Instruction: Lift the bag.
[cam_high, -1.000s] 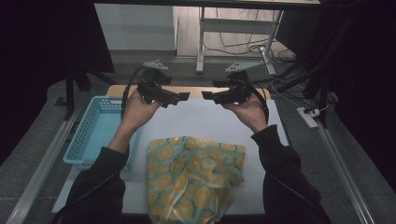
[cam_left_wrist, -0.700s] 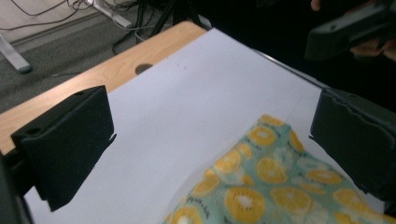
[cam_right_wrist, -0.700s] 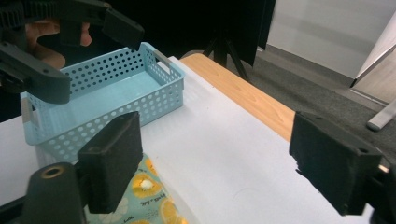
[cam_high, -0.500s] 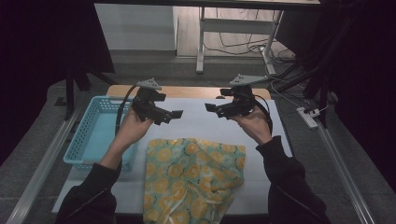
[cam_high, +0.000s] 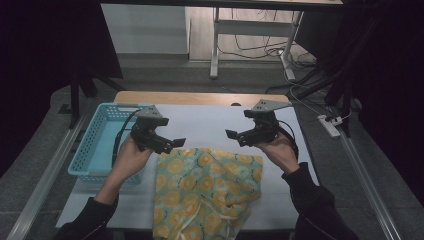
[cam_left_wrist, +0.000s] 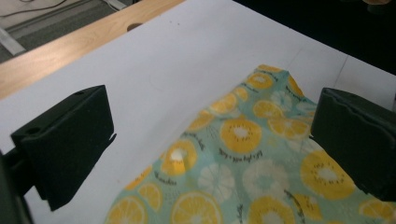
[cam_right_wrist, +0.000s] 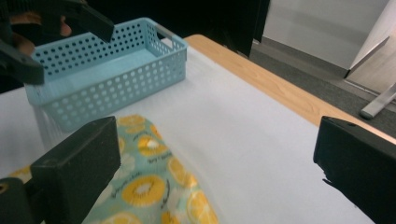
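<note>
Room: dark all around you, with a pale floor, cables and a metal stand leg beyond the far end of the table.
Table (cam_high: 210, 125): white sheet on top, and a strip of bare wood showing along its far edge.
Cloth (cam_high: 205, 192): your lemon-print piece lies rumpled on the near half of the white sheet, and its near end hangs over the table's front edge.
Basket (cam_high: 100, 145): pale blue with punched holes, it sits at the left edge of the table, just beside the cloth.
Left gripper (cam_high: 177, 142): you hold it low over the cloth's far left corner, jaws spread wide, nothing between them; in the left gripper view the lemon print lies below the gap, and the pads are clear of it.
Right gripper (cam_high: 231, 135): you hold it just past the cloth's far right corner, pointing inward toward your left gripper; its jaws have just been opening and now stand wide apart with nothing between them, only white sheet and the cloth's edge below.
Hands: both come in from the near side in dark sleeves, well apart, one at each far corner of the cloth.
</note>
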